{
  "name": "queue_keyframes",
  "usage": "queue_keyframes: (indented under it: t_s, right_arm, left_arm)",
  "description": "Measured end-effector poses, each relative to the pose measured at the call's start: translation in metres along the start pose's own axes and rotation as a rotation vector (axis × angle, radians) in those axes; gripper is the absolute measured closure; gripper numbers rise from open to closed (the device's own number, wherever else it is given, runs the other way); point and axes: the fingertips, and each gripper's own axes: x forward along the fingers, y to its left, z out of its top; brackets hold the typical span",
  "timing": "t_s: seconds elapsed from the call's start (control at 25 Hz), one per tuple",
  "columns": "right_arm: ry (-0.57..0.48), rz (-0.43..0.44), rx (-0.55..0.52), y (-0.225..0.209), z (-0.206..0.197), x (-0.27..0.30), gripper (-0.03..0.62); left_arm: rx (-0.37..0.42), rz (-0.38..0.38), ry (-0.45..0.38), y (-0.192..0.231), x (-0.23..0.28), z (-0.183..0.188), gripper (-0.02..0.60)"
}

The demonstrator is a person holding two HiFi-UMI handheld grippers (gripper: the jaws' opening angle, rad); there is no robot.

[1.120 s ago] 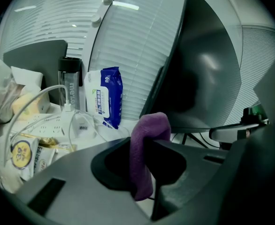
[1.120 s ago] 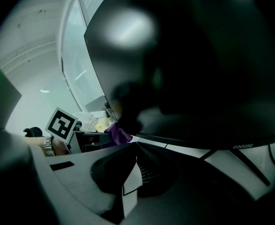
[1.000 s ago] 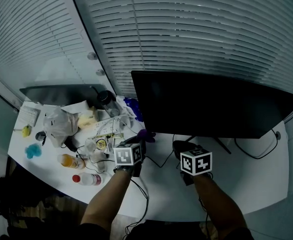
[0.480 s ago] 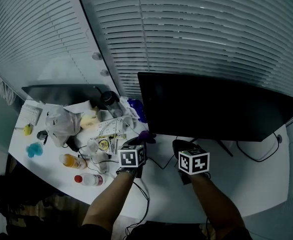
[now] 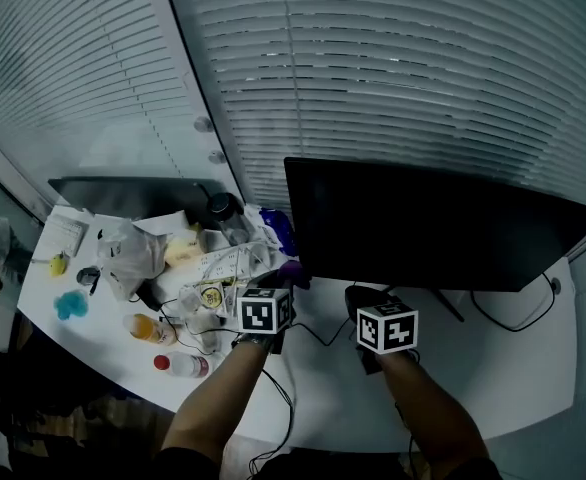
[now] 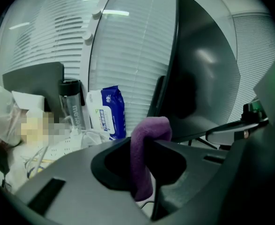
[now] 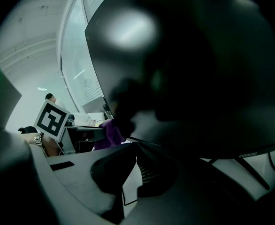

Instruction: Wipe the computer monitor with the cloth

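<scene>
The black computer monitor (image 5: 433,223) stands at the back of the white desk (image 5: 493,378), its screen dark. My left gripper (image 5: 281,280) hovers by the monitor's lower left corner, shut on a folded purple cloth (image 5: 291,267). In the left gripper view the cloth (image 6: 144,158) is pinched between the jaws of the left gripper (image 6: 147,144), with the monitor's edge (image 6: 203,78) just to the right. My right gripper (image 5: 358,296) sits below the screen's bottom edge. In its own view the right gripper (image 7: 135,146) is shut on nothing, and the screen (image 7: 198,55) fills the frame.
Clutter covers the desk's left side: a plastic bag (image 5: 128,251), an orange bottle (image 5: 143,326), a red-capped bottle (image 5: 180,365), a blue wipes pack (image 6: 107,111) and a dark tumbler (image 6: 72,102). A second dark screen (image 5: 123,193) stands far left. Cables (image 5: 508,303) trail under the monitor. Blinds hang behind.
The view has drifted slightly. Both grippers stay almost in place below the monitor; the left one still holds the purple cloth.
</scene>
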Motion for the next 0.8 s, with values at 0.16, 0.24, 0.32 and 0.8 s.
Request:
queue_keyframes:
  t_s: [0.16,0.24,0.32,0.8]
  right_arm:
    - [-0.018,0.002,-0.011,0.005,0.007,-0.006,0.571]
    - [-0.028,0.007,-0.017,0.006,0.008,-0.005,0.571]
    - [-0.039,0.009,-0.025,0.008,0.014,-0.008,0.571]
    - [-0.161,0.024,-0.097,0.036,0.078,-0.058,0.571]
  left_arm:
    - [0.028,-0.001,-0.051,-0.001,-0.010,0.023,0.512]
    - [0.039,0.006,-0.064,0.001,-0.012,0.030,0.512]
    - [0.047,0.010,-0.081,0.000,-0.017,0.041,0.512]
    - [0.100,0.021,-0.229,-0.018,-0.072,0.125,0.512]
